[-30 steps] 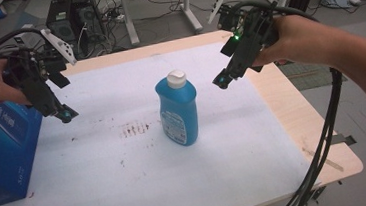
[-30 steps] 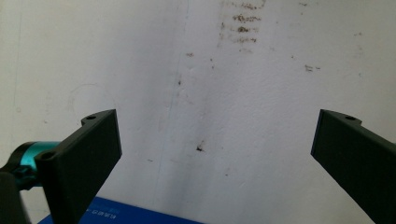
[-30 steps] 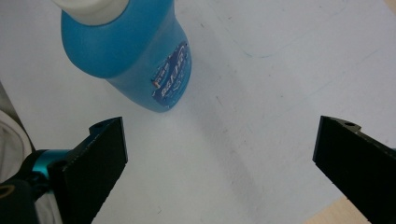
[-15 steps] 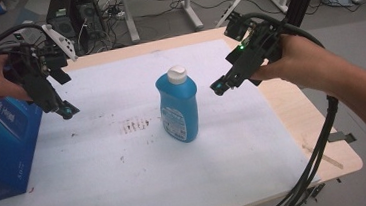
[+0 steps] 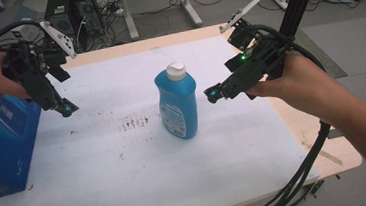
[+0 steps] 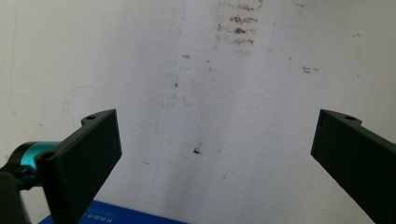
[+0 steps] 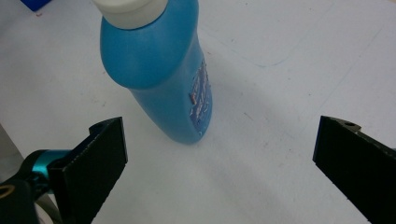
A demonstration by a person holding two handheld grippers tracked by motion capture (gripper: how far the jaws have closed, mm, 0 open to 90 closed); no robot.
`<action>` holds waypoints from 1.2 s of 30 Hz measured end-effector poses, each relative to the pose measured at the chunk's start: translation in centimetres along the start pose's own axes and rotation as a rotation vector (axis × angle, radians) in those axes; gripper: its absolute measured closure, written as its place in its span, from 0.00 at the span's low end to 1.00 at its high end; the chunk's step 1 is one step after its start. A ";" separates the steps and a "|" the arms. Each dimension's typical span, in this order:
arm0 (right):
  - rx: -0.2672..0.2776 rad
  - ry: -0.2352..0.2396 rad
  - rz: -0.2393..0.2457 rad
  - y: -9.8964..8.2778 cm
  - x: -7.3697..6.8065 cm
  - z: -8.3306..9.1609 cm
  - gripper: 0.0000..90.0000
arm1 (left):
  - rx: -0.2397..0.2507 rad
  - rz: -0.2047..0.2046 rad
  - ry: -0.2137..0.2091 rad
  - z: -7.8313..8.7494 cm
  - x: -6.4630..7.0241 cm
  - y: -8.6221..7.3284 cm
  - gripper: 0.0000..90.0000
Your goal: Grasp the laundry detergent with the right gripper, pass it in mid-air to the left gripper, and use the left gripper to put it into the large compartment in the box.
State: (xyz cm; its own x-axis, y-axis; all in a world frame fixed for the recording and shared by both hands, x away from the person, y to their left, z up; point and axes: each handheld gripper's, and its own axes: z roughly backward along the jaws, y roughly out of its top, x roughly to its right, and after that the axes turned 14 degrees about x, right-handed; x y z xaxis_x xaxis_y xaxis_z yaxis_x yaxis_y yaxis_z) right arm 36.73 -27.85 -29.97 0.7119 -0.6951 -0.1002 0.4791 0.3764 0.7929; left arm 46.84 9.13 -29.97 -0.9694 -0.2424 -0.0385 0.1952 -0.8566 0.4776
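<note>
Blue bottle [image 5: 177, 106] with a white cap [image 5: 175, 71] and a printed label, upright near the middle of the white sheet [image 5: 103, 185]. Left of it, a blue box [image 5: 1, 141] at the table edge; between box and bottle, brown smudges [image 5: 132, 121] on the sheet. Left gripper [image 5: 65, 109] above the sheet beside the box, jaws wide apart, nothing held. Right gripper [image 7: 215, 154] just right of the bottle (not touching), jaws spread wide, empty.

A bottle [image 5: 177, 103] stands upright mid-table [image 5: 293, 123], a box [image 5: 1, 141] at the left edge, stains [image 5: 133, 121] on the sheet [image 5: 102, 180] between them.
</note>
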 end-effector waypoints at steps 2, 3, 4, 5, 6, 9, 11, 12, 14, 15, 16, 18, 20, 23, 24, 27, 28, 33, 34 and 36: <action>0.010 -0.004 -0.006 -0.3 -0.2 0.0 0.03 | 0.001 -0.004 0.001 0.0 0.0 0.0 0.02; 0.015 -0.003 -0.012 -0.5 -0.3 -0.1 0.03 | 0.001 -0.006 0.000 0.0 0.0 0.0 0.02; 0.021 -0.006 -0.019 -0.7 -0.4 -0.1 0.03 | 0.002 -0.007 0.000 0.0 0.0 0.1 0.02; 0.026 -0.010 -0.025 -0.8 -0.5 -0.2 0.03 | 0.002 -0.009 -0.001 0.0 0.0 0.1 0.02; 0.029 -0.016 -0.020 -1.0 -0.6 -0.3 0.03 | 0.002 -0.009 -0.002 0.0 0.0 0.1 0.02; 0.029 -0.021 -0.012 -1.4 -1.2 -0.6 0.03 | 0.000 -0.007 -0.002 -0.1 0.0 0.1 0.02; 0.029 -0.026 -0.010 -1.5 -1.3 -0.6 0.03 | 0.000 -0.008 -0.003 -0.1 0.0 0.1 0.02; 0.031 -0.029 -0.005 -1.6 -1.5 -0.7 0.03 | 0.002 -0.007 -0.002 -0.1 0.0 0.1 0.02; 0.041 -0.034 -0.003 -1.8 -1.8 -0.8 0.03 | 0.000 -0.012 -0.003 -0.2 0.0 0.1 0.02; 0.047 -0.040 -0.002 -2.0 -2.0 -0.9 0.03 | -0.001 -0.012 -0.003 -0.2 0.0 0.1 0.02; 0.053 -0.044 -0.005 -2.1 -2.2 -0.9 0.03 | 0.001 -0.008 -0.001 -0.2 0.0 0.1 0.02; 0.066 -0.049 -0.005 -2.3 -2.5 -1.0 0.03 | -0.002 -0.011 -0.003 -0.2 0.0 0.0 0.02; 0.075 -0.053 -0.007 -2.7 -2.8 -1.1 0.03 | -0.001 -0.009 -0.004 -0.2 0.0 0.0 0.02; 0.097 -0.054 -0.011 -3.2 -3.1 -1.3 0.03 | 0.001 -0.006 -0.005 -0.3 0.0 -0.1 0.02; 0.099 -0.051 -0.014 -3.3 -3.2 -1.3 0.03 | 0.002 -0.006 -0.005 -0.3 0.0 -0.1 0.02; 0.111 -0.063 -0.006 -3.6 -3.5 -1.5 0.03 | 0.007 -0.006 -0.004 -0.3 0.0 -0.1 0.02; 0.115 -0.065 -0.009 -3.7 -3.7 -1.5 0.03 | 0.008 -0.006 -0.003 -0.3 0.0 -0.1 0.02; 0.130 -0.069 -0.006 -4.3 -4.0 -2.1 0.03 | 0.002 -0.006 -0.003 -0.2 0.0 -0.3 0.02; 0.131 -0.068 -0.006 -4.4 -4.1 -2.1 0.03 | 0.003 -0.007 -0.004 -0.2 0.0 -0.3 0.02; 0.141 -0.073 -0.003 -4.6 -4.2 -2.3 0.03 | 0.003 -0.008 -0.003 -0.2 -0.1 -0.3 0.02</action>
State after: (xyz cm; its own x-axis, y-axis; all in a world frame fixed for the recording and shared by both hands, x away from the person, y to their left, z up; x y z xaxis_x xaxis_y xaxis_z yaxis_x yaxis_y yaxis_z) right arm 32.72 -25.26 -34.62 0.6693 -0.7404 -0.0627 0.4005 0.2885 0.8697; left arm 46.87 9.30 -30.29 -0.9713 -0.2344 -0.0394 0.1873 -0.8570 0.4801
